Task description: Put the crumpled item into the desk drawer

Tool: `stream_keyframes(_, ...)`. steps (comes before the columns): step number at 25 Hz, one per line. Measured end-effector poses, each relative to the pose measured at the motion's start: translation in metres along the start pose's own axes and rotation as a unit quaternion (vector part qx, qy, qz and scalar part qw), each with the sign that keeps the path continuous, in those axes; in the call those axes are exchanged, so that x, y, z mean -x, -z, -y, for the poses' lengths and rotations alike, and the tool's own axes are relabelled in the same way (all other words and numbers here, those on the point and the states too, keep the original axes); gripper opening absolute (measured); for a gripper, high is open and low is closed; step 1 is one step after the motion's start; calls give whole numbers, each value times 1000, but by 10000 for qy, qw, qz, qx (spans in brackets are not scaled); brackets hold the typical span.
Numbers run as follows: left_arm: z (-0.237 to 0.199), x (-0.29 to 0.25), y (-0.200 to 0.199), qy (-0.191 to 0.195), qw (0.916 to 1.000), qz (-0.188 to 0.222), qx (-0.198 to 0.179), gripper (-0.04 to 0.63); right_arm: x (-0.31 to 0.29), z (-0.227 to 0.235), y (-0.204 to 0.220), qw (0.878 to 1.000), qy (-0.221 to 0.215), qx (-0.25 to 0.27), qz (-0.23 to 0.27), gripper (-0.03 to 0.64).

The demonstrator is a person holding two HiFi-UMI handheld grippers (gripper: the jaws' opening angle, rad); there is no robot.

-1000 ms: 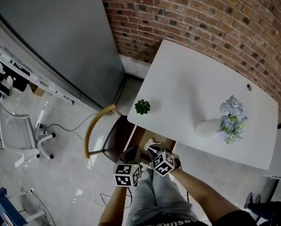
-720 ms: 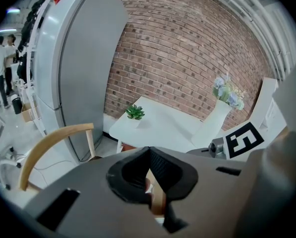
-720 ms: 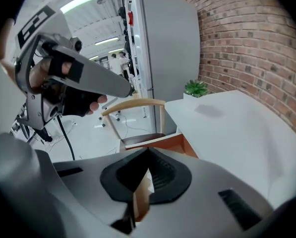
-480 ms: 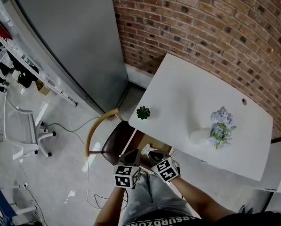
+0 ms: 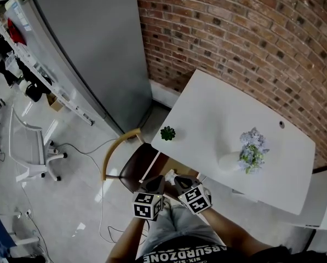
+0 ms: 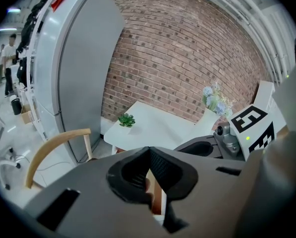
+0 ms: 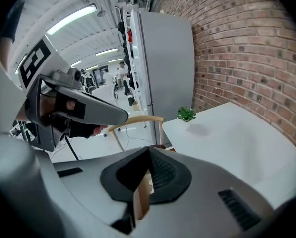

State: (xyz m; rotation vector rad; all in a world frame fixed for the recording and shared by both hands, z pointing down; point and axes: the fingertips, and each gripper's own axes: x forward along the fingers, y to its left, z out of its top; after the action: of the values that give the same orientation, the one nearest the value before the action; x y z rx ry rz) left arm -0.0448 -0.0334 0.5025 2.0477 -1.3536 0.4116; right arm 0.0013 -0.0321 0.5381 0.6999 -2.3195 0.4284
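Observation:
Under the near edge of the white desk (image 5: 223, 125) a wooden drawer (image 5: 177, 166) stands pulled out. A small white crumpled thing (image 5: 169, 175) lies at its near end, just past the gripper tips. My left gripper (image 5: 155, 183) and right gripper (image 5: 181, 181) hover side by side above the person's lap, both pointing down toward the drawer. The left gripper (image 6: 148, 148) has its jaws together with nothing between them. In the right gripper view the right gripper (image 7: 148, 150) is also shut and holds nothing. Only drawer wood shows below the tips.
A small green plant (image 5: 167, 133) stands at the desk's left corner and a white vase of pale flowers (image 5: 250, 149) to the right. A wooden chair (image 5: 131, 163) is left of the drawer. A grey cabinet (image 5: 92, 48) and a brick wall (image 5: 251, 37) lie behind.
Both grippers have risen away from the drawer and stay side by side. The head view has pulled back, so the desk looks smaller and sits further right.

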Motion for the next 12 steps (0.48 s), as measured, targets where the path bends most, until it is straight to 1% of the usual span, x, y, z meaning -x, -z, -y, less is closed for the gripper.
stream_keyframes(7, 10, 10, -9, 88, 9999, 72, -42, -3, 18, 0, -22, 9997, 8, 83, 249, -3)
stream_keyframes(12, 18, 12, -9, 138, 9998, 85, -119, -3, 24, 2, -22, 9991, 65, 146, 391, -3)
